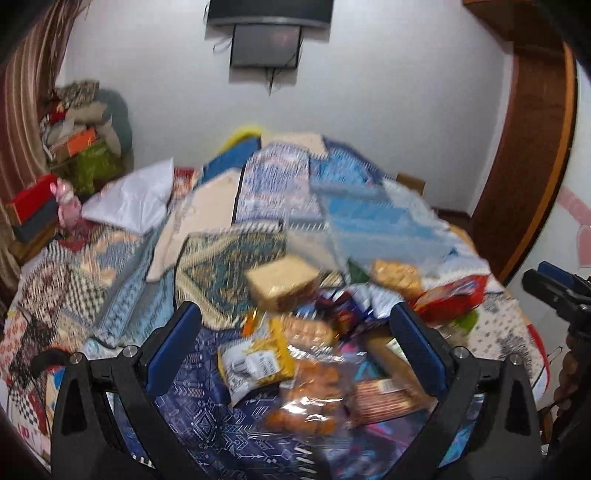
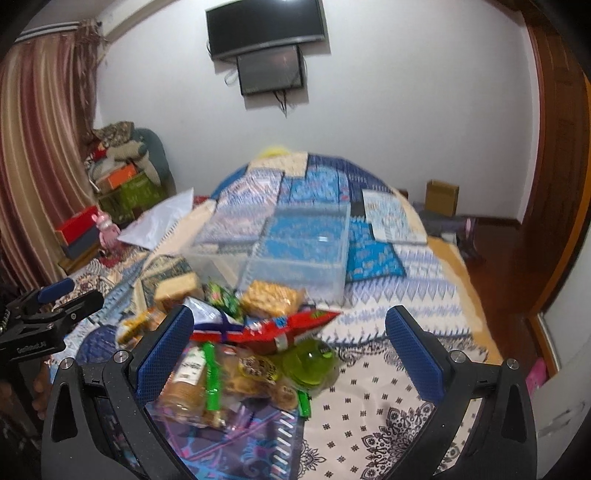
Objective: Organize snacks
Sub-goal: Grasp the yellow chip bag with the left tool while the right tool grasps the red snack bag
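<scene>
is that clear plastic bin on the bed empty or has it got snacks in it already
Empty, as far as shows: the bedspread pattern reads straight through the clear bin, and the snack pile lies on the bed in front of it.

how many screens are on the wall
2. A larger black screen is mounted high on the white wall, and a smaller one hangs directly below it, overlapping its lower edge. None seem hidden.

Both tongs, left and right, have black angular frames, silver screws and textured blue finger pads; white lettering, possibly a brand, marks the left one.
</scene>
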Demonstrator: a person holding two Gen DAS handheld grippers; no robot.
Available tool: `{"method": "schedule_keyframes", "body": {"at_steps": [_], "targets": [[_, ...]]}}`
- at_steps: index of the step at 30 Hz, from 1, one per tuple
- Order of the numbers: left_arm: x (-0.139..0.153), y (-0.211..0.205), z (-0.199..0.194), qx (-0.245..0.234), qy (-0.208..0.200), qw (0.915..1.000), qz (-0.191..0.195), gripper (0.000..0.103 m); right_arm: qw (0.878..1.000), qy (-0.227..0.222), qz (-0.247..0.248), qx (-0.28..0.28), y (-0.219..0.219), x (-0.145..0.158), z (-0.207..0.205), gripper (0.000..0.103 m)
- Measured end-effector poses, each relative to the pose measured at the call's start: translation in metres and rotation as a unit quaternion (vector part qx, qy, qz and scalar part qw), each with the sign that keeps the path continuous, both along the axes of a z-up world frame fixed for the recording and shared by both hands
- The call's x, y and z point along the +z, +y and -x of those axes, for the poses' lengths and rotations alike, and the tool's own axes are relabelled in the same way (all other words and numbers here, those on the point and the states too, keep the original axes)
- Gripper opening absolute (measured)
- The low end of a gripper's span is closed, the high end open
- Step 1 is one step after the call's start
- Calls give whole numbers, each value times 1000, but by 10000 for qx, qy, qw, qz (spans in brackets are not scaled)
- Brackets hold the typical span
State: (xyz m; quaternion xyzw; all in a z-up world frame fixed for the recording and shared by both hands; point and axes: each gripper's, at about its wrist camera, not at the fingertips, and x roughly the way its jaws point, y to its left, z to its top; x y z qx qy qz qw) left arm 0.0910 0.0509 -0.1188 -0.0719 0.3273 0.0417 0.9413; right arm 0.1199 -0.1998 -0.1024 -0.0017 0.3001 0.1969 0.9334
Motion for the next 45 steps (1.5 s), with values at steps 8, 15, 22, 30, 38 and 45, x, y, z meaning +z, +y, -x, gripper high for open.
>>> {"method": "schedule_keyframes", "body": {"at_steps": [8,15,22,30,38,45], "targets": [[-49,24,-23,237,675,9973,136,103,9987,512,57,57,2,-24,-23,103],[-82,46,-32,430,973,9927,561,103,9965,797,32,237,10,-40,-40,103],[-103,58,-40,441,1021,9858,1256,102,9950,900,-53,439,15,-47,-52,103],[-89,49,-36,244,876,9907,1015,70,9939,938,-9,588,24,-54,-65,79],[-70,47,-24,249,729,9939,792,46,9952,756,117,605,26,-45,-54,67],[-62,54,-18,266,685,9944,756,30,9974,409,-69,581,18,-19,-45,65]]}}
